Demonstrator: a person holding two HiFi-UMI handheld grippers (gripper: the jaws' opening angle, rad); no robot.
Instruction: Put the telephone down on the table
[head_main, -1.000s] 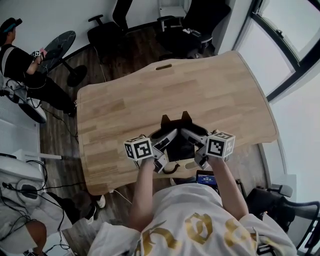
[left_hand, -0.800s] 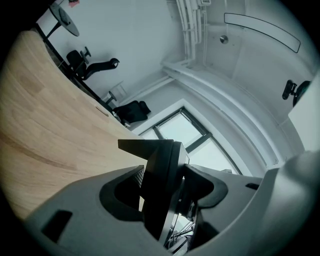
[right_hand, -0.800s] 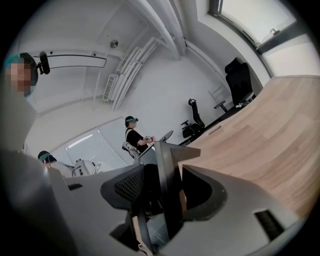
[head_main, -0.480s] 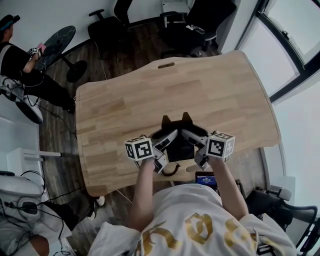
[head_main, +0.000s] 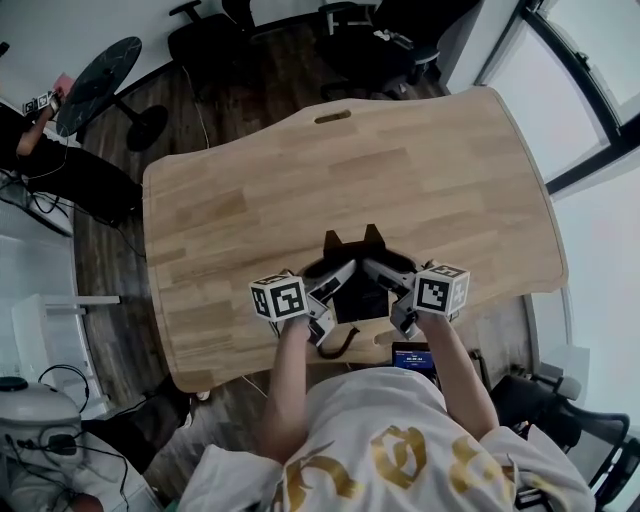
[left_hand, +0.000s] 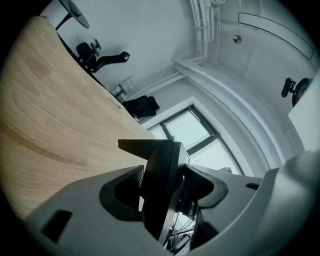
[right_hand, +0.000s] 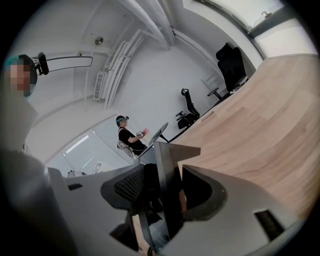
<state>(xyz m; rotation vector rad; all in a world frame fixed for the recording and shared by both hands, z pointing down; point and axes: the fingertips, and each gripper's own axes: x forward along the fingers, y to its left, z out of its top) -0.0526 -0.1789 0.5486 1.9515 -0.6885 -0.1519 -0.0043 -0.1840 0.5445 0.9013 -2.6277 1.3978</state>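
I hold a black telephone (head_main: 357, 280) between both grippers, just above the near edge of the wooden table (head_main: 400, 180). Its curled cord (head_main: 340, 342) hangs off the front. My left gripper (head_main: 333, 280) clamps the telephone's left side, where its jaws close on the thin black edge (left_hand: 160, 180). From the other side, my right gripper (head_main: 388, 275) clamps the right edge (right_hand: 167, 190). The left gripper (left_hand: 165, 187) and the right gripper (right_hand: 162, 197) each have a pad on both faces of the telephone. Whether the base touches the tabletop is hidden.
Black office chairs (head_main: 375, 40) stand beyond the table's far edge. A round black side table (head_main: 100, 85) and a seated person (head_main: 45, 150) are at the far left. A small lit screen (head_main: 410, 355) sits below the table's near edge. Windows run along the right.
Both grippers have sunk a little toward the tabletop with the telephone still clamped between them. The head view has shifted, so the seated person has slid toward the left edge.
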